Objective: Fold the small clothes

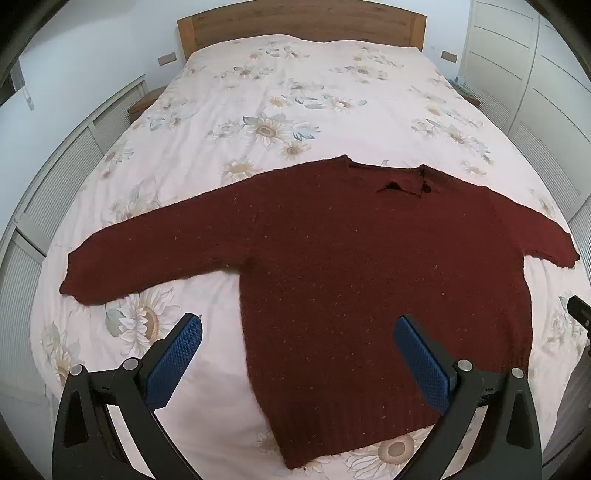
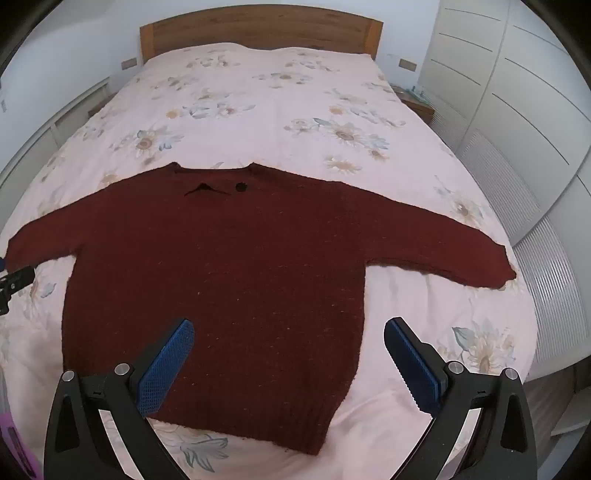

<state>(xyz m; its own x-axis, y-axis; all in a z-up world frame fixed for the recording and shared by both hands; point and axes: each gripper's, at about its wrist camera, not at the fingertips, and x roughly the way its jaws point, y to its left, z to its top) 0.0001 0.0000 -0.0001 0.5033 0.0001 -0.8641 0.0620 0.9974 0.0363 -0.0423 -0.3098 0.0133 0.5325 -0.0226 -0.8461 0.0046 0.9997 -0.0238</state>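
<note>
The bed [image 1: 229, 110], under a pale flowered cover, carries a dark red sweater [image 1: 332, 266] laid flat near its foot edge, both sleeves spread toward the side edges, collar toward the wooden headboard [image 1: 299, 18]. The left gripper [image 1: 297, 325] hangs over the sweater's left hem side, jaws wide apart, holding nothing. The right gripper [image 2: 288, 328] hangs over the right hem side, likewise spread and empty.

Dark red sweater [image 1: 332, 266] spread flat on floral bedspread [image 1: 295, 103], left gripper [image 1: 297, 332] gaping above, possibly clear of the hem
</note>
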